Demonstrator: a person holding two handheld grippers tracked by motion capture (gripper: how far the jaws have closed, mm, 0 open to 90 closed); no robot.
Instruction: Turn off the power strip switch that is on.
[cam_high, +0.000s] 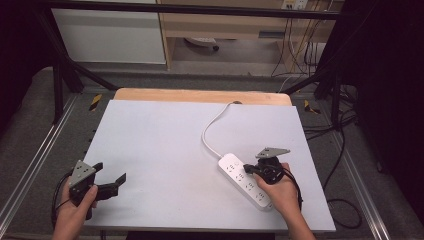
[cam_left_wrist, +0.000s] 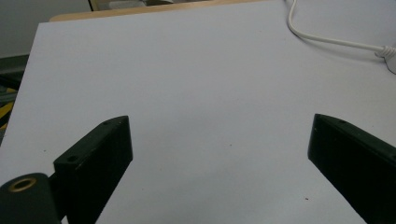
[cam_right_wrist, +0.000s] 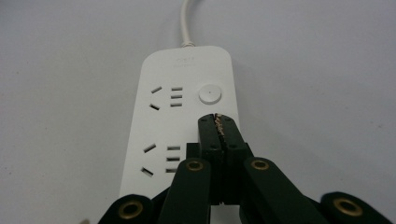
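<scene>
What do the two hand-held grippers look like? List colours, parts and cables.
Both are black. The left hand-held gripper and the right hand-held gripper each carry a grey three-cornered plate on top and trail a black cable. Brass-coloured rivets mark the linkage joints. The forearms are bare, without sleeves.

Table (cam_high: 150, 145): a rectangular top covered by a plain white sheet, with a strip of bare light wood (cam_high: 200, 95) left exposed along the far edge. One white power strip (cam_high: 245, 181) is laid flat on the sheet, set at a slant close to the near right corner, its sockets and a round button (cam_right_wrist: 208, 94) turned upward. A white cord (cam_high: 212, 131) is run from the strip's far end in a curve across the sheet to the far edge, right of its middle.
</scene>
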